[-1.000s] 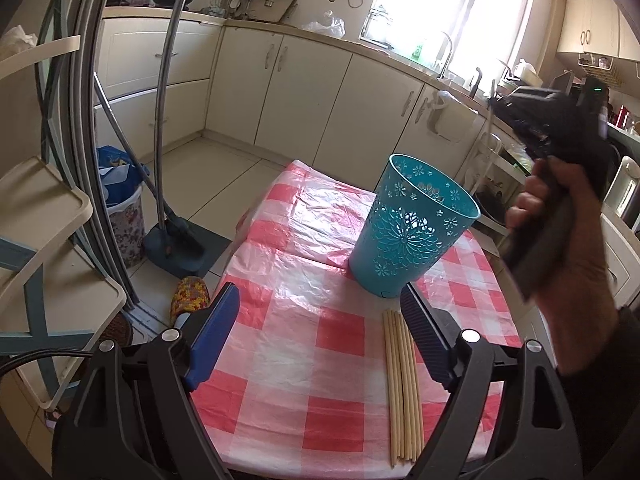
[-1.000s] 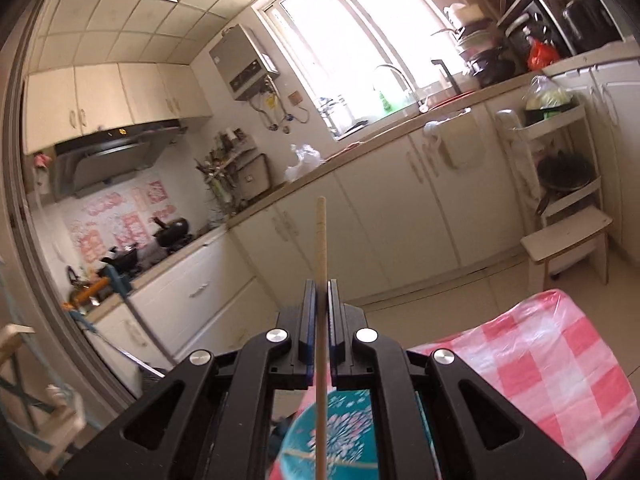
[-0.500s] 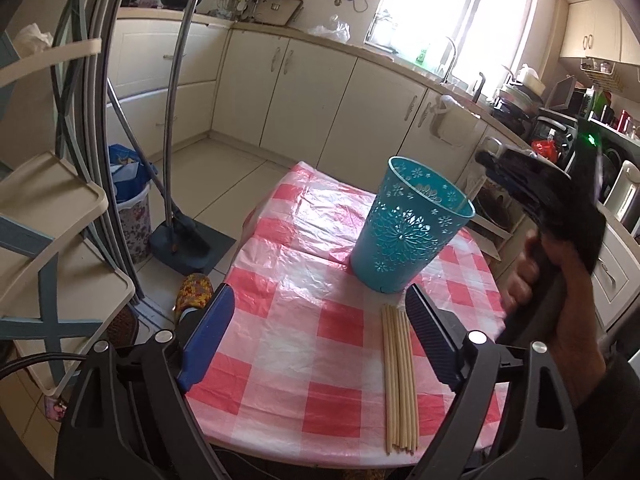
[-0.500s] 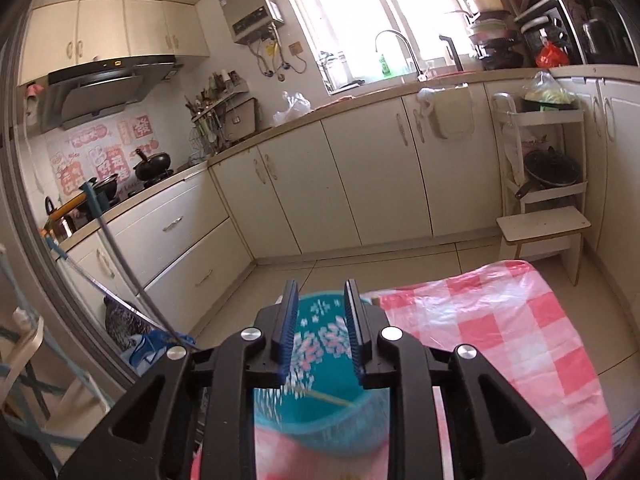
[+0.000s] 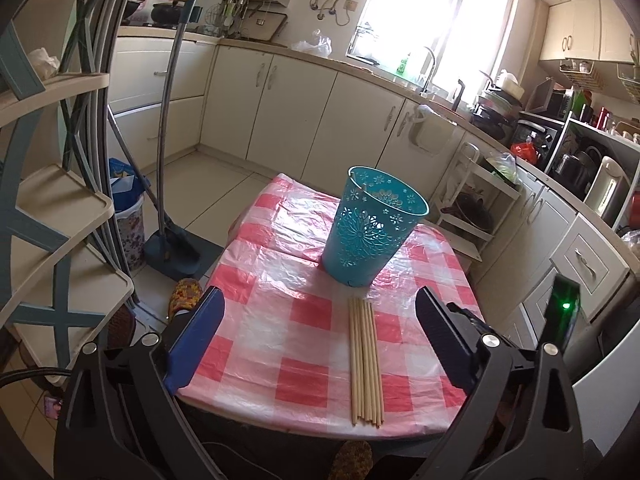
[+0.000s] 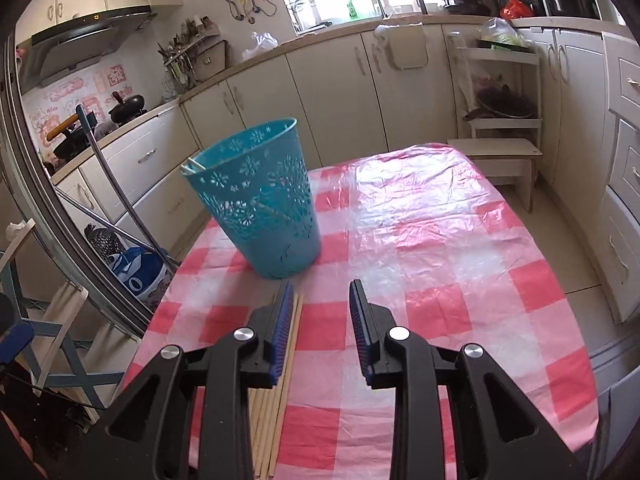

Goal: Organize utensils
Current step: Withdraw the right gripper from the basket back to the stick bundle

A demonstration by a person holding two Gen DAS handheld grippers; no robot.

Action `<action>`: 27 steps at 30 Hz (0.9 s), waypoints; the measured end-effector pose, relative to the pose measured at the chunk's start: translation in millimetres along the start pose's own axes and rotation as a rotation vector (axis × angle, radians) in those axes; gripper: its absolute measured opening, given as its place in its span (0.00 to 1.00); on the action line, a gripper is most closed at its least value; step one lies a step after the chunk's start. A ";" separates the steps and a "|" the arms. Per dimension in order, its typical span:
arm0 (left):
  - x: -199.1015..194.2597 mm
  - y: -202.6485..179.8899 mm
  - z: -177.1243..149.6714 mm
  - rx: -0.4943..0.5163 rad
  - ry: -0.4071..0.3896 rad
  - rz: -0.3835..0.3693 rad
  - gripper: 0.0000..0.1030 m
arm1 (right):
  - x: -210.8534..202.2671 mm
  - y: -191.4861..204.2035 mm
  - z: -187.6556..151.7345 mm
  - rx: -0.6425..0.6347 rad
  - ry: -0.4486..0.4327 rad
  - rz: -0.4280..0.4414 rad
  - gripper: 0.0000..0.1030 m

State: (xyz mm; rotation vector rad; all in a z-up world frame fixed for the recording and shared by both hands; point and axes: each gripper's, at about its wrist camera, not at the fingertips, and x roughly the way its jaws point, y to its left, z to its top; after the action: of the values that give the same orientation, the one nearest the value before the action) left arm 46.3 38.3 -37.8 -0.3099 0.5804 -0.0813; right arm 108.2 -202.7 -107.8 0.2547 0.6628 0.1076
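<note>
One chopstick (image 6: 192, 166) leans in the teal basket (image 6: 256, 200); my right tongs (image 6: 320, 300) — narrowly parted, empty — should straddle just one stick from the bundle (image 5: 365, 360) before that basket, left tongs (image 5: 320, 328) opening wide, empty.

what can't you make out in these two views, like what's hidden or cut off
- Inside of the teal basket: both views show one chopstick tip at its rim; its wall hides any more.
- Chopsticks on the table: in the right wrist view the right gripper covers most of the bundle, so no count there.
- Table legs: hidden under the checked cloth.
</note>
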 end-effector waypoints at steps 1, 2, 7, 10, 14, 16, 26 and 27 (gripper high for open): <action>-2.6 -1.8 -0.8 0.002 -0.001 0.000 0.91 | 1.1 1.7 -2.0 -0.010 0.001 -0.004 0.29; -4.4 -2.9 -1.2 0.004 -0.001 -0.001 0.91 | 2.2 2.8 -3.9 -0.016 0.006 -0.002 0.28; -9.7 -11.2 -2.7 0.019 0.002 0.004 0.92 | 7.6 4.6 -8.5 -0.021 0.032 0.002 0.28; -10.8 -15.2 -3.7 0.029 0.006 0.001 0.92 | 9.2 2.1 -10.9 -0.019 0.045 0.001 0.28; -8.9 -19.0 -7.6 0.048 0.020 0.003 0.92 | 10.9 0.5 -13.0 -0.015 0.061 0.004 0.28; -3.9 -16.7 -11.5 0.056 0.032 0.009 0.93 | 12.6 2.2 -14.5 -0.021 0.071 0.007 0.28; 35.5 21.6 -33.4 0.035 0.142 0.132 0.92 | 38.5 17.8 -21.7 -0.059 0.154 0.018 0.29; 36.7 22.4 -33.5 0.034 0.145 0.136 0.92 | 43.1 19.4 -22.6 -0.059 0.165 0.015 0.29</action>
State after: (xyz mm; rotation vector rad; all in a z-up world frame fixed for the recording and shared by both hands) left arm 58.2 44.8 -90.6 -0.2322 0.7416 0.0177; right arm 127.6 -171.8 -145.3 0.1949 0.8208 0.1641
